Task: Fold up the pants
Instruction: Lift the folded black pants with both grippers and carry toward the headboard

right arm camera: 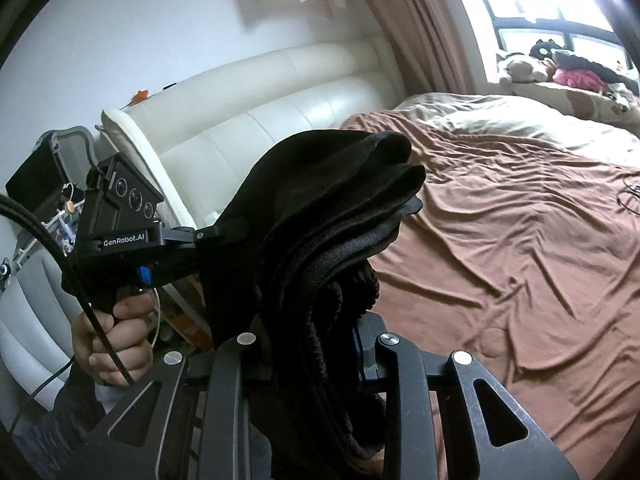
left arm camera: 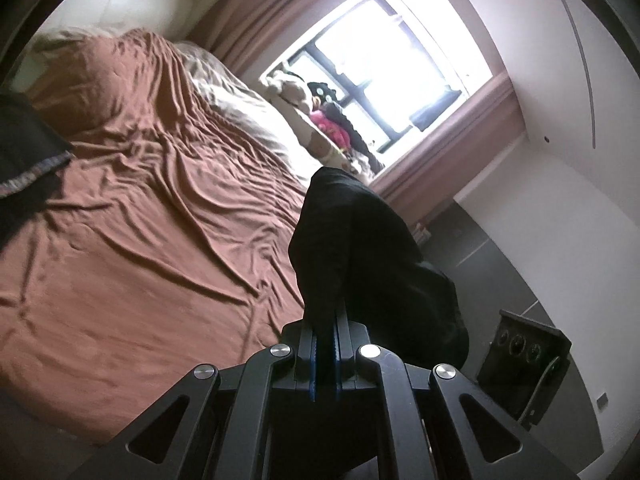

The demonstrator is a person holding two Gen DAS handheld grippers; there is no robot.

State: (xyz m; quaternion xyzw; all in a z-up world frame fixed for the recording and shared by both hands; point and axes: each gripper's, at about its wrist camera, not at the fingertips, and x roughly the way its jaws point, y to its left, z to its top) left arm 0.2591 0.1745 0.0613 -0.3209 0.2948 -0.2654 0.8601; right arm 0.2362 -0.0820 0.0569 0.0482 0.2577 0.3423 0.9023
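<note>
While held above bed (right arm camera: 520,240), black pants (right arm camera: 328,200) bunched, layered; left gripper (left arm camera: 326,320) and right gripper (right arm camera: 320,336) both clamp fabric.

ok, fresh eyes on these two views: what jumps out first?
The black pants, bunched in thick folds and held up off the bed, fill the middle of the right wrist view. Both grippers are shut on them: the right gripper at the bottom, the left gripper coming in from the left, its handle in the person's hand. Behind lies the wrinkled brown sheet, with a bright window beyond.
</note>
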